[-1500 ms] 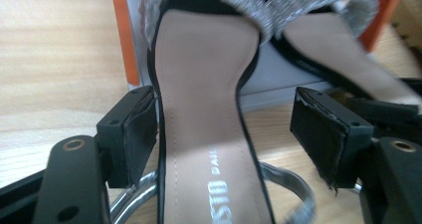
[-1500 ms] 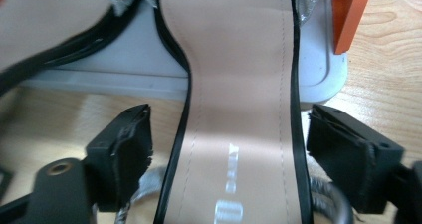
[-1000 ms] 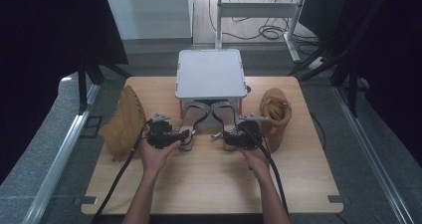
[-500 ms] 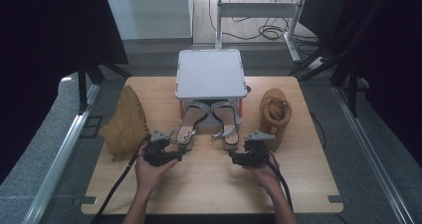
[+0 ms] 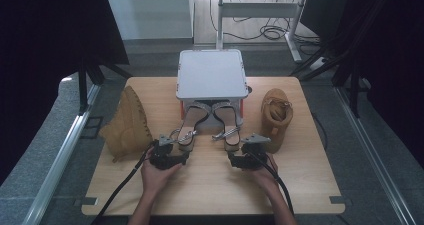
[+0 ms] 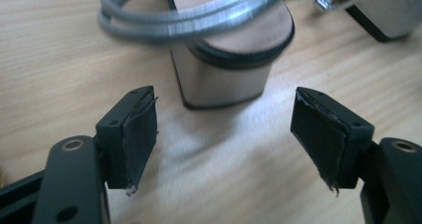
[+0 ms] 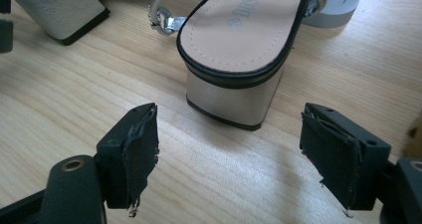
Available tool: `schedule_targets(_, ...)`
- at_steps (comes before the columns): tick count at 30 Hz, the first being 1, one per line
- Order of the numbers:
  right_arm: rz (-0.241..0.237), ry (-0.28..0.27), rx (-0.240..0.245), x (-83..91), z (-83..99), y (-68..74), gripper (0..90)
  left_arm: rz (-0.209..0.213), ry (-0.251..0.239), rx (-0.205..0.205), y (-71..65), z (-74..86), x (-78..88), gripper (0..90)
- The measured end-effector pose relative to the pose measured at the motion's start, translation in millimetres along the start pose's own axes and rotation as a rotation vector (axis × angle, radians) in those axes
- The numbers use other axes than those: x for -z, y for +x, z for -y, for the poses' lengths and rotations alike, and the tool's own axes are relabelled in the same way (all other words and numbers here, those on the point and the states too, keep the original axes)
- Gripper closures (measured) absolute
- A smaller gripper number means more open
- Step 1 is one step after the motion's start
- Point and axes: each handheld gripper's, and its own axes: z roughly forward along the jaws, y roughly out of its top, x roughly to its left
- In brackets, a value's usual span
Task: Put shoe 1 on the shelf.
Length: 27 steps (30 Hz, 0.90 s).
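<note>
Two sandals lie side by side on the wooden counter (image 5: 210, 190), toes under a grey box (image 5: 211, 75). The left hand-held gripper (image 6: 224, 129) gapes behind the left sandal (image 6: 226, 59); the right hand-held gripper (image 7: 229, 139), jaws equally wide, faces the right sandal (image 7: 239, 50).

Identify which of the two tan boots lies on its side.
The tan boot at the table's left lies on its side; the right boot stands upright, opening up.
</note>
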Motion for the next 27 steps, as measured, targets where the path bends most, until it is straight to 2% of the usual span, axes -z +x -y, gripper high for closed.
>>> schedule_targets(1, 0.006, 0.003, 0.0, -4.5, -0.2, 0.3, 22.9, 0.025, 0.0, 0.02, -0.5, -3.0, -4.3, 26.8)
schedule_targets(4, 0.037, 0.004, -0.012, -11.4, -1.2, -0.5, 22.1, 0.006, -0.006, 0.018, -3.8, -7.7, -11.2, 27.5)
schedule_targets(7, 0.046, -0.01, -0.031, -17.6, -3.0, -1.2, 22.1, -0.008, -0.009, 0.014, -5.4, -11.1, -15.6, 28.0)
schedule_targets(9, 0.047, -0.009, -0.026, -21.6, -5.1, 0.4, 22.1, -0.026, -0.02, 0.017, -6.6, -15.5, -21.1, 29.7)
schedule_targets(12, 0.059, -0.018, -0.01, -27.9, -9.0, 3.7, 21.8, -0.024, -0.025, 0.038, -6.0, -19.0, -24.4, 32.1)
schedule_targets(14, 0.064, -0.029, -0.014, -33.2, -10.8, 4.9, 21.8, -0.035, -0.028, 0.048, -5.2, -20.2, -25.5, 35.5)
schedule_targets(16, 0.072, -0.023, -0.021, -38.2, -11.4, 4.8, 21.8, -0.031, -0.029, 0.056, -4.6, -21.5, -27.8, 35.0)
schedule_targets(19, 0.079, -0.014, -0.022, -43.2, -12.1, 5.0, 22.3, -0.05, -0.036, 0.048, -6.9, -21.3, -28.5, 36.3)
schedule_targets(20, 0.087, -0.013, -0.022, -45.4, -14.0, 6.3, 27.7, -0.067, -0.041, 0.045, -8.9, -21.3, -28.6, 36.8)
schedule_targets(21, 0.087, -0.013, -0.022, -45.4, -14.0, 6.3, 27.7, -0.067, -0.041, 0.045, -8.9, -21.3, -28.6, 37.2)
schedule_targets(23, 0.114, -0.019, -0.033, -46.4, -16.8, 8.4, 32.2, -0.105, -0.054, 0.04, -12.4, -21.5, -29.2, 38.6)
schedule_targets(25, 0.122, -0.008, -0.033, -46.3, -17.9, 9.4, 32.5, -0.136, -0.088, 0.058, -15.4, -22.5, -31.1, 39.1)
schedule_targets(27, 0.123, -0.005, -0.036, -46.3, -18.4, 9.7, 32.7, -0.149, -0.106, 0.07, -16.5, -24.4, -32.0, 39.9)
